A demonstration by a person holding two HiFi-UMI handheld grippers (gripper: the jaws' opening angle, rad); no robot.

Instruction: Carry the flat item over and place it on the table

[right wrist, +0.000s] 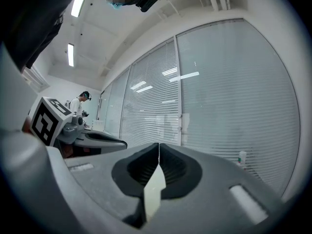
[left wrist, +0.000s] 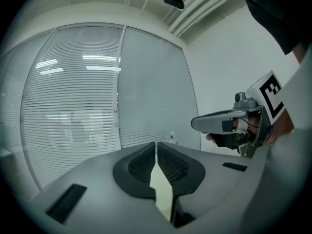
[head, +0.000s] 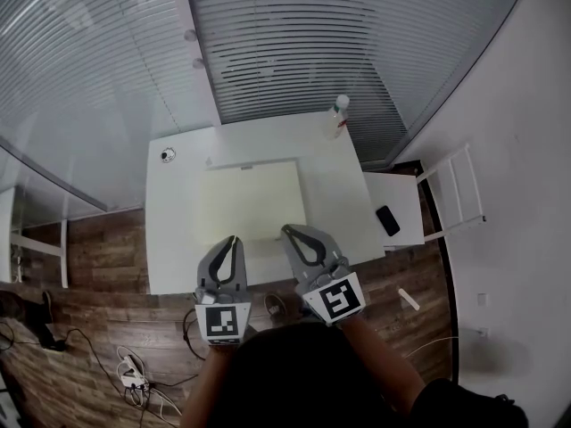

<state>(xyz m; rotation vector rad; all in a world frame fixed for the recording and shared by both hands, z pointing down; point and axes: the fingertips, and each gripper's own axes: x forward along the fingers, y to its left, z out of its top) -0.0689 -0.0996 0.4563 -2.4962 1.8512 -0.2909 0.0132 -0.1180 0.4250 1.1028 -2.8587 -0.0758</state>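
1. Both grippers hold the near edge of the pale sheet [head: 254, 199]. The left gripper [head: 234, 242] is left of the edge's middle and the right gripper [head: 287, 232] is right of it. In each gripper view the fingers [left wrist: 141, 165] are pressed together on the thin edge, and the sheet shows as a sliver between them.
2. The sheet spreads over the middle of the white tabletop [head: 174, 230]. The head view does not settle whether it rests there or hangs just above.
3. To do this step well, I judge the two hands should travel as one, matched in height and pace. That way the sheet neither buckles nor twists out of a grip.
4. Stop the far edge short of the bottle [head: 337, 116] at the tabletop's back. Lower that edge first, then let go with both grippers together.
5. Pose: both grippers reach forward roughly level, side by side and near each other. Their marker cubes face the person, and the forearms are drawn in close to the body.
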